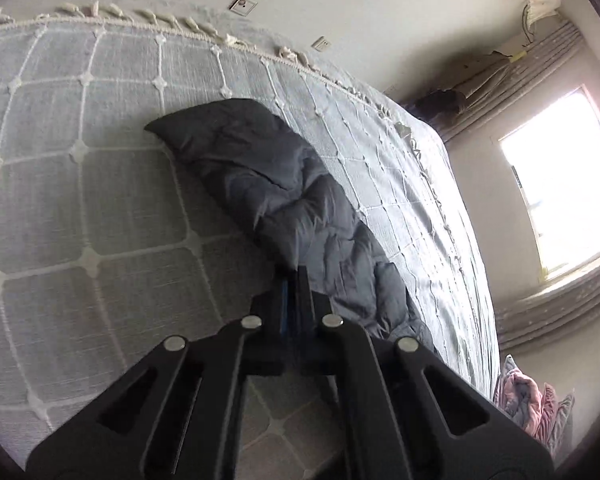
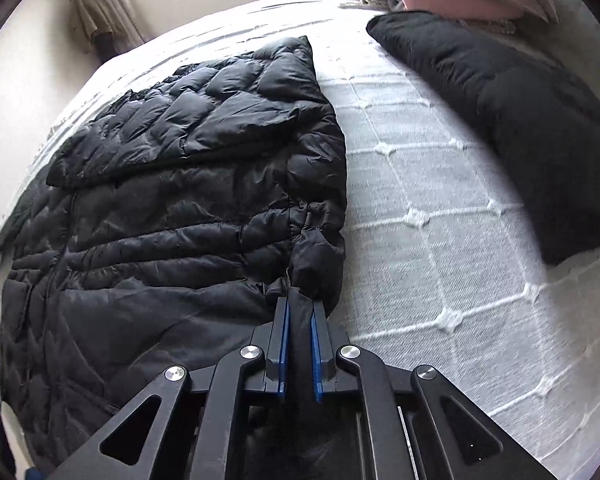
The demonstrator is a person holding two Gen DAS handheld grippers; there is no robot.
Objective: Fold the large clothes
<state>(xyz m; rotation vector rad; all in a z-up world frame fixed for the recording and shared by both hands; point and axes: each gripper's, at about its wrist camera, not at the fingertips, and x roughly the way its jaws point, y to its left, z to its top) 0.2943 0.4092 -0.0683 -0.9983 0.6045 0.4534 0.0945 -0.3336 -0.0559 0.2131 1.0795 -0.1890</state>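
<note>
We have the black quilted puffer jacket (image 2: pixel 172 200) flat on the grey grid-stitched bedspread (image 2: pixel 440 200); right claw (image 2: pixel 300 312) and left claw (image 1: pixel 294 280) both clamp its edge. We should lift evenly, keeping that edge taut.

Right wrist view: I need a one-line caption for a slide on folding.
Right gripper shut on the edge of a black puffer jacket spread on a white bedspread.
</note>
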